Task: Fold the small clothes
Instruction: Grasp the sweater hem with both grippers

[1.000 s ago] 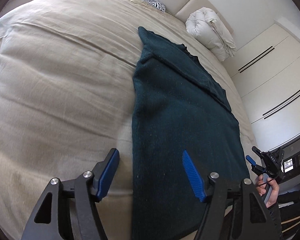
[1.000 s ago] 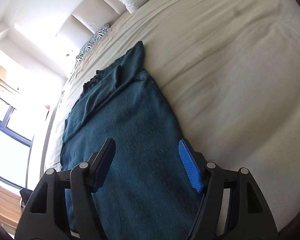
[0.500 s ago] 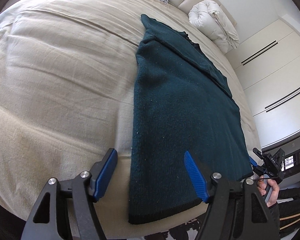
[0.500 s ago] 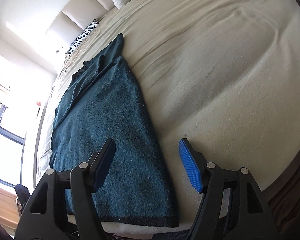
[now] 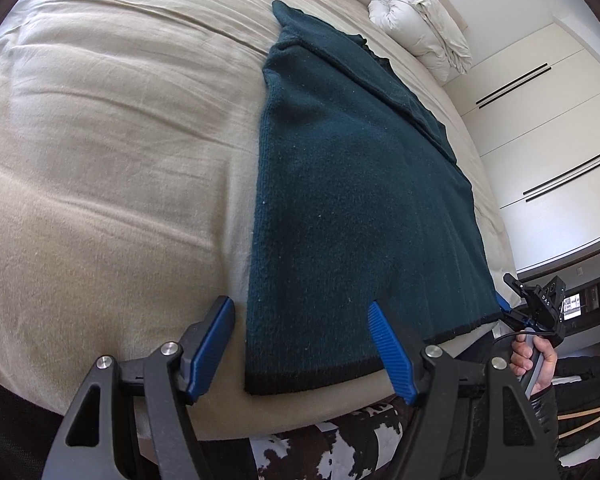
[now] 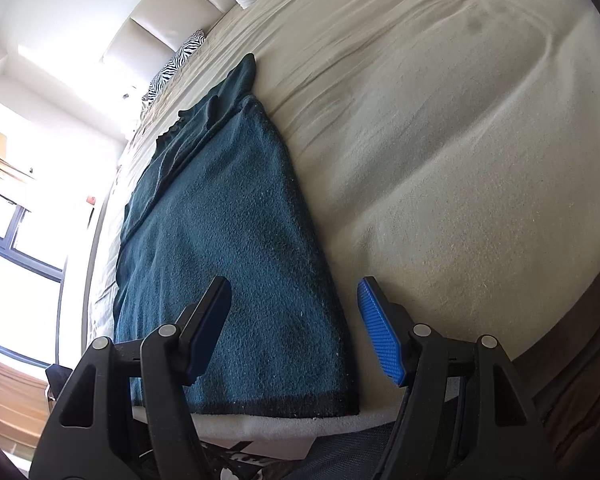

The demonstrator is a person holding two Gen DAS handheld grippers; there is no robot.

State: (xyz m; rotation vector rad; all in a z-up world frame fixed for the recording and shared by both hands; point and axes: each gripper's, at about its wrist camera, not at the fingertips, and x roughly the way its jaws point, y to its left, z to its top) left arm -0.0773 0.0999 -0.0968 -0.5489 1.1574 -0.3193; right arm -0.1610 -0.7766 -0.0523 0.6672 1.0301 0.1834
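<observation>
Jaws parted, empty, above sweater (image 5: 360, 200) hem.

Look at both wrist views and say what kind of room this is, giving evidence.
Most likely a bedroom: a wide bed with a padded headboard, a rolled white duvet, and fitted wardrobe doors.

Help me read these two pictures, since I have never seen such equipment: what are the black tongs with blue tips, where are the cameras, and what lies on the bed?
A person holds a two-finger gripper in each hand, and each gripper carries a camera looking along its fingers. One picture comes from the left gripper, the other from the right gripper. Both are open and hold nothing. A dark green sweater lies flat on the beige bed, its black hem at the near edge. In the left view the person's hand holds the right gripper by that hem's far corner.
</observation>
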